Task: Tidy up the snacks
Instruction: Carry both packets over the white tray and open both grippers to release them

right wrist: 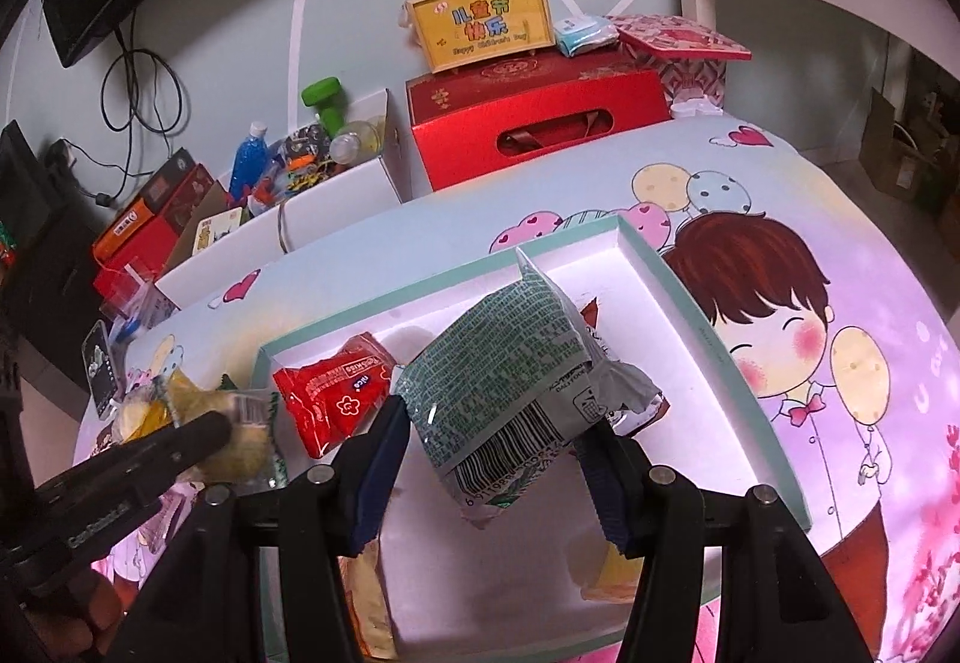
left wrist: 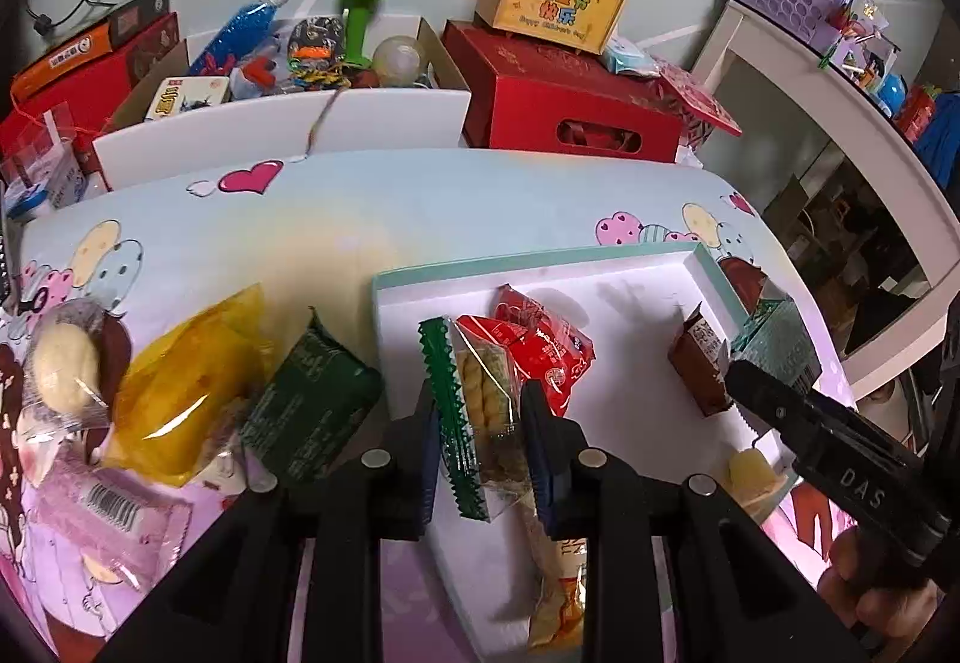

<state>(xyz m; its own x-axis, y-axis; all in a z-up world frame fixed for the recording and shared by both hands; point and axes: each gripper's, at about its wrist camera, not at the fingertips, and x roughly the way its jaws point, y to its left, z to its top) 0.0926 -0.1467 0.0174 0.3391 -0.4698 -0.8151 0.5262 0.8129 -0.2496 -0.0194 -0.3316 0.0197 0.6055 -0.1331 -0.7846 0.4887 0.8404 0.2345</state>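
A white tray with a teal rim (left wrist: 540, 258) (right wrist: 690, 303) lies on the cartoon tablecloth. My left gripper (left wrist: 480, 423) is shut on a clear, green-edged snack packet (left wrist: 474, 399) over the tray's left part. My right gripper (right wrist: 492, 423) is shut on a teal-green snack bag (right wrist: 510, 363) held above the tray; it also shows at the right of the left wrist view (left wrist: 774, 339). In the tray lie red packets (left wrist: 540, 339) (right wrist: 336, 393), a brown packet (left wrist: 699, 363) and an orange-yellow packet (left wrist: 558, 591).
Left of the tray lie a dark green packet (left wrist: 312, 411), a yellow bag (left wrist: 186, 381), a round pale snack (left wrist: 63, 363) and a pink packet (left wrist: 108, 513). Behind the table stand a red box (left wrist: 564, 99), a yellow box (left wrist: 549, 0) and a white bin of clutter (left wrist: 282, 123).
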